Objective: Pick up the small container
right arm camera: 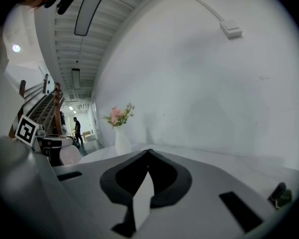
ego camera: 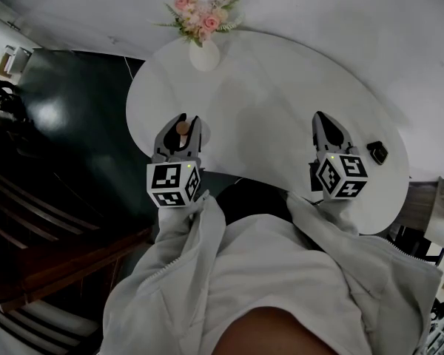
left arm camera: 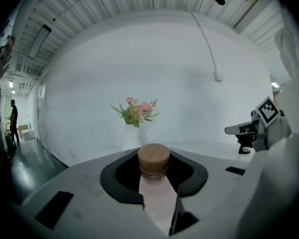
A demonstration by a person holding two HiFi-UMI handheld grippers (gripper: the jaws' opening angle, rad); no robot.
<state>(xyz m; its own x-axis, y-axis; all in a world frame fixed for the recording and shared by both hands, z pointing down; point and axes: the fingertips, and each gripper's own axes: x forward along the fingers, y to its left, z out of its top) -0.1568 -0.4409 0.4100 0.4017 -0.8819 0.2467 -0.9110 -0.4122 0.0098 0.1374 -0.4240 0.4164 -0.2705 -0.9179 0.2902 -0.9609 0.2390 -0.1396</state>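
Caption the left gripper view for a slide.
Left gripper holds the wood-capped small container between its jaws, flower vase on the table behind.

Pale zip jacket (ego camera: 266, 272) at six o'clock; left gripper (ego camera: 186, 121) and right gripper (ego camera: 323, 118), grey with black-lined jaws, each carry black-and-white marker cubes (ego camera: 174, 184).

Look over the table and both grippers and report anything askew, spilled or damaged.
Nothing stands out. The left gripper grips the small pale container with a round wooden lid, straight and closed. The white vase of pink flowers stands upright at the far edge of the white table. The right gripper is shut, empty.
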